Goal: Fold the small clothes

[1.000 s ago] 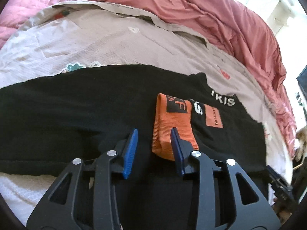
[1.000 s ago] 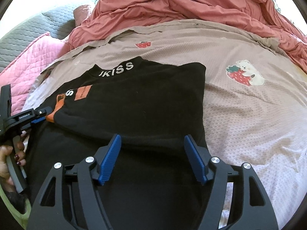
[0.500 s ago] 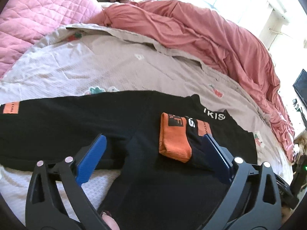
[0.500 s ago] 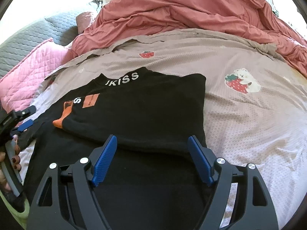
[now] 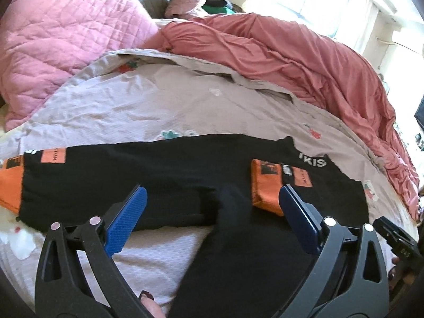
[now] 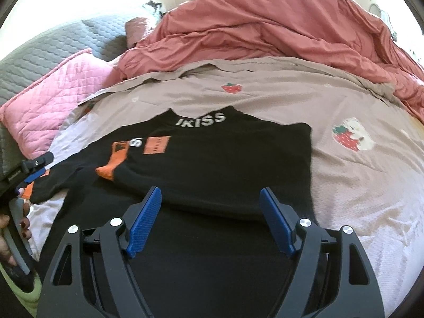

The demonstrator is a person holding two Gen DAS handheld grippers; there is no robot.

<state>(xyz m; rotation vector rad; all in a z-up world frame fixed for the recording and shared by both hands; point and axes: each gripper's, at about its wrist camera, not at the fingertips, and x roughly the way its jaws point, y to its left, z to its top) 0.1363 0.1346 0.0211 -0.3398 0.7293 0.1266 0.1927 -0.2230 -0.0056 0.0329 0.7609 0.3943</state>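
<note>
The black top (image 6: 225,164) lay flat on the beige sheet (image 6: 357,185), 1 sleeve folded across it, its orange cuff (image 5: 265,185) showing. Both tongs, left gripper (image 5: 212,222) and right gripper (image 6: 210,221), hung over it, spread wide and holding nothing.

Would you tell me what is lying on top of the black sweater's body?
One sleeve is folded across the black sweater, its orange cuff near the collar. Whatever the sleeve covers cannot be seen.
</note>
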